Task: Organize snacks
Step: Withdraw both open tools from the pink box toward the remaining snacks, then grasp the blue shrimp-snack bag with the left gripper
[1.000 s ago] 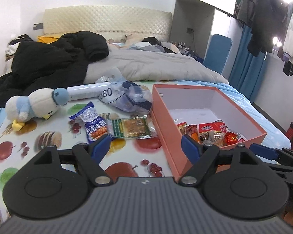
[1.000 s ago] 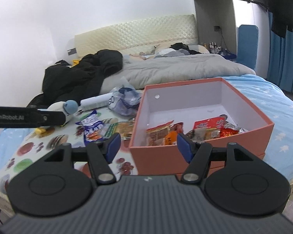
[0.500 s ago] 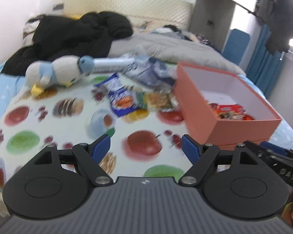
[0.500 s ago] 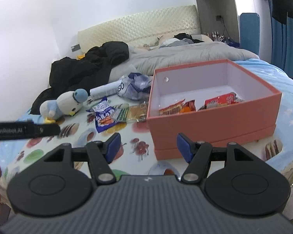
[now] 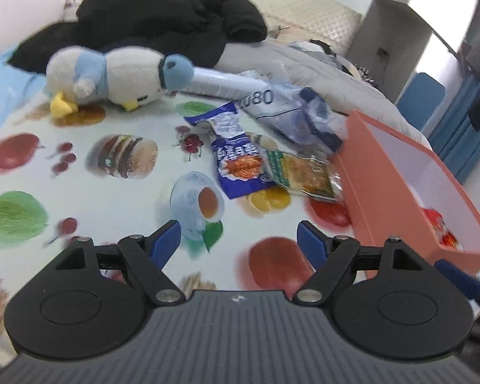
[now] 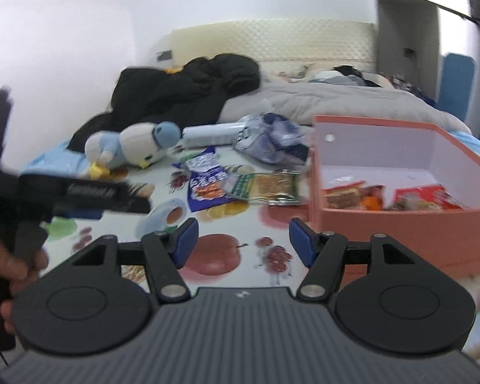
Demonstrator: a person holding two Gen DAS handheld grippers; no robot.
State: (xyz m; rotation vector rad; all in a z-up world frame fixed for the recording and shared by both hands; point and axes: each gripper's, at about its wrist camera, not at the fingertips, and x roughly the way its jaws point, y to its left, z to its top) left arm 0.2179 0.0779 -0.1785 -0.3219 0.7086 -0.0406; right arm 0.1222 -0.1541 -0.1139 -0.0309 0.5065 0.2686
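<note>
Both grippers, left gripper (image 5: 235, 240) and right gripper (image 6: 241, 240), wide, empty; box (image 6: 400, 220) snacks (image 6: 355, 193) plain only from right.

Box (image 6: 400, 224) sits right on the printed sheet (image 5: 112, 198), snacks inside. Two packets (image 5: 240, 163) (image 5: 300, 172) lie just left of it, plush toy (image 5: 112, 73) further left, coat (image 5: 163, 25) behind.
</note>
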